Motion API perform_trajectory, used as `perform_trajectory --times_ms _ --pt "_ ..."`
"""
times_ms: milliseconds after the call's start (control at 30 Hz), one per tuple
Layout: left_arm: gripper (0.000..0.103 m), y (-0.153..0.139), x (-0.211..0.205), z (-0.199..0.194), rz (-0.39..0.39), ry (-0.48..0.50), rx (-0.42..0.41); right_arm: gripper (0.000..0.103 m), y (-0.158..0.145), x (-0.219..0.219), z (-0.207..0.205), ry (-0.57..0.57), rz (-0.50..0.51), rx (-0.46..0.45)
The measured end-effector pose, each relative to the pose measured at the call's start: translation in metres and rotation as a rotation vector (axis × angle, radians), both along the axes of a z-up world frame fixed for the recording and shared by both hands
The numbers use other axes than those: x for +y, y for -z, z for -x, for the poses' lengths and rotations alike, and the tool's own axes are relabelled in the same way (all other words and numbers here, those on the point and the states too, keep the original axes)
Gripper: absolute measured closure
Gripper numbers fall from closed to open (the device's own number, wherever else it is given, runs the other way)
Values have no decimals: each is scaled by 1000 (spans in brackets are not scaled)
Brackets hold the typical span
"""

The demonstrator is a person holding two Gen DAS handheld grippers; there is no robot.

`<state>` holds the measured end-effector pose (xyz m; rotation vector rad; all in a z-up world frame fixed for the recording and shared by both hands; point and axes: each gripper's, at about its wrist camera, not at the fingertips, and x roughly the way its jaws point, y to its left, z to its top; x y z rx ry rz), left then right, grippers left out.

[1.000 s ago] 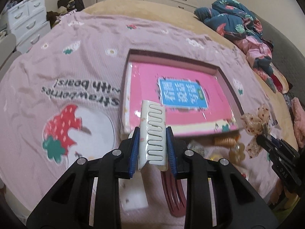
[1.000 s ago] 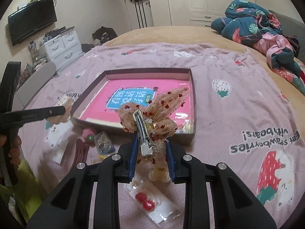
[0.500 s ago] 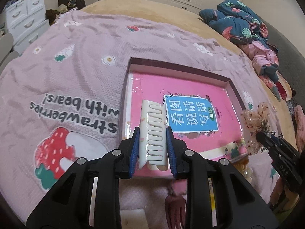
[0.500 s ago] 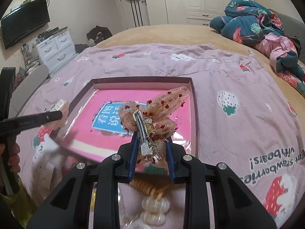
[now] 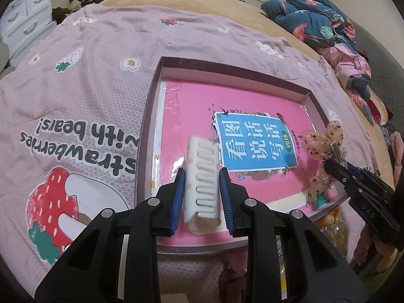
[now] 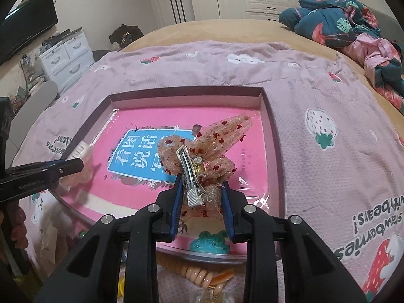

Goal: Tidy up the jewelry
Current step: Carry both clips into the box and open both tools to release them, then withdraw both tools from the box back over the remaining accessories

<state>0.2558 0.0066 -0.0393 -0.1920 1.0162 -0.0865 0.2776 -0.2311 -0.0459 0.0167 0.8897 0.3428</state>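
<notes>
I am working over a bed (image 5: 252, 12) spread with a strawberry-print blanket (image 5: 88, 88), and on the blanket sits a shallow box (image 6: 274, 131) with a pink book (image 6: 234, 156) lying flat inside it under glossy film. Both pieces I carry are above that box. My left claw (image 5: 200, 192) is clenched on a white hair comb (image 5: 202, 176) — hard plastic, light and stiff, with smooth sides that I would expect to slide if squeezed only at the tips, so the hold low on its body, across the flat faces and teeth pointing away, looks sound to me. My right claw (image 6: 200, 197) grasps a sheer bow clip (image 6: 207, 149) over the right half of the box; its pads are on the gauzy ribbon beside the metal clip, and the grip looks only lightly set. That bow is nearly weightless and soft, and the netting will crush or snag, so I judge the metal bar the better place to hold — the fabric gives no firm purchase. A coiled hair tie (image 6: 194, 272) lies on the blanket just outside the near wall of the box.
</notes>
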Motion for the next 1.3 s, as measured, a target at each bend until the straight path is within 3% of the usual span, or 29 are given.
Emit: perform_trajectory --times_ms 167,300,500,967,1300 --pt "73 -4 -2 2 -3 6 -10 68 2 1 3 10 8 -2" --pt "70 -7 -1 7 -1 5 -16 48 0 -2 8 23 10 -15" --pt "63 -16 1 15 6 3 -32 37 -10 -13 22 47 5 -46" --pt "29 -41 9 52 7 -28 -72 28 -43 -45 71 73 -7 -111" --pt "22 -56 11 83 15 -47 -109 24 -62 -57 104 73 -15 -145"
